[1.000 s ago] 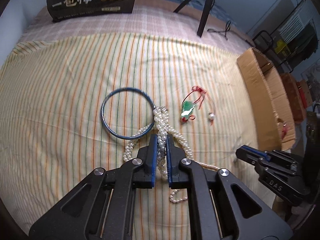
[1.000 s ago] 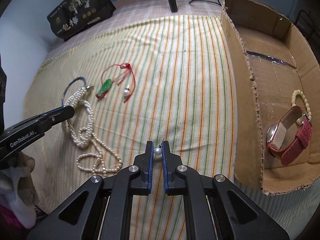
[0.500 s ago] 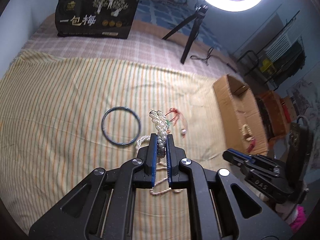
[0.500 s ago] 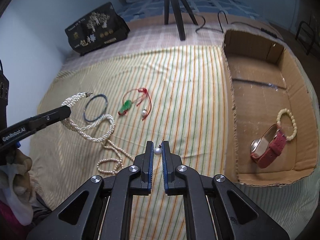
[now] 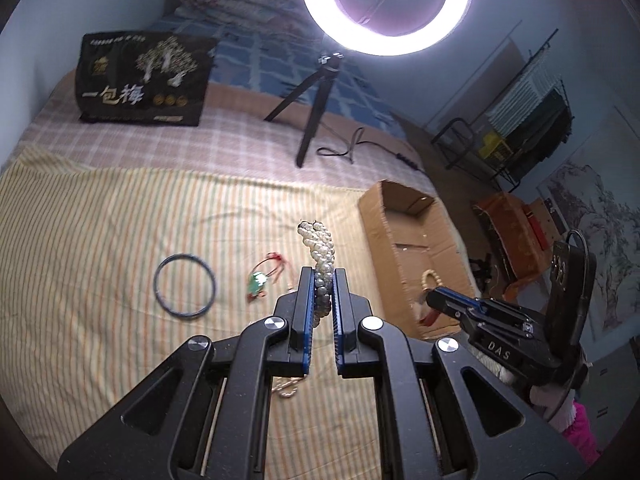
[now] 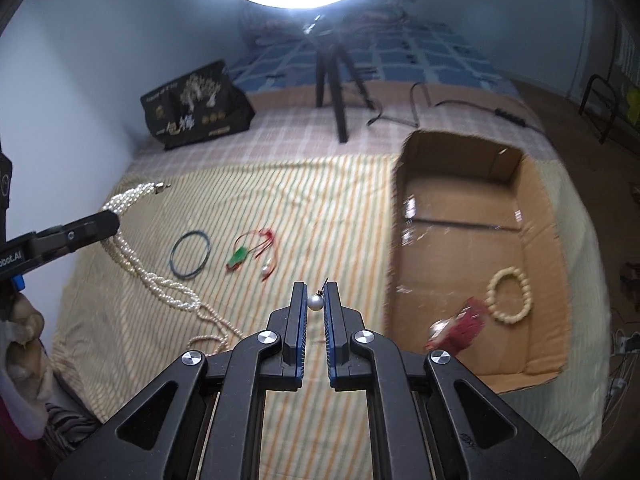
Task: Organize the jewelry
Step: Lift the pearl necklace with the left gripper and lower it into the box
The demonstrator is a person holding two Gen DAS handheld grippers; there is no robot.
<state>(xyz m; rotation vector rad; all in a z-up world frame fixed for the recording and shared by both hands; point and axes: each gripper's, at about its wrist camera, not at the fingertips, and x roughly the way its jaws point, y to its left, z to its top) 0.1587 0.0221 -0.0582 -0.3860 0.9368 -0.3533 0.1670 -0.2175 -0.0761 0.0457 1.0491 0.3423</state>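
My left gripper (image 5: 323, 276) is shut on a twisted white pearl necklace (image 5: 319, 252) and holds it lifted above the striped cloth; in the right wrist view the necklace (image 6: 132, 248) hangs from the left gripper (image 6: 114, 220) down to the cloth. My right gripper (image 6: 316, 294) is shut on a single pearl earring (image 6: 315, 302) above the cloth, left of the cardboard box (image 6: 516, 168). A blue bangle (image 6: 190, 249) and a green pendant on red cord (image 6: 239, 255) lie on the cloth. The box holds a cream bead bracelet (image 6: 511, 294) and a red-strap watch (image 6: 460, 326).
A black gift bag (image 5: 144, 78) stands at the back left. A ring light on a tripod (image 5: 314, 120) stands behind the cloth, its cable (image 5: 360, 146) trailing right. The box (image 5: 416, 248) sits at the cloth's right edge.
Both grippers have risen well above the cloth. The left has lifted the pearl necklace up off the bangle, and its tail drags on the cloth. The right still holds the earring.
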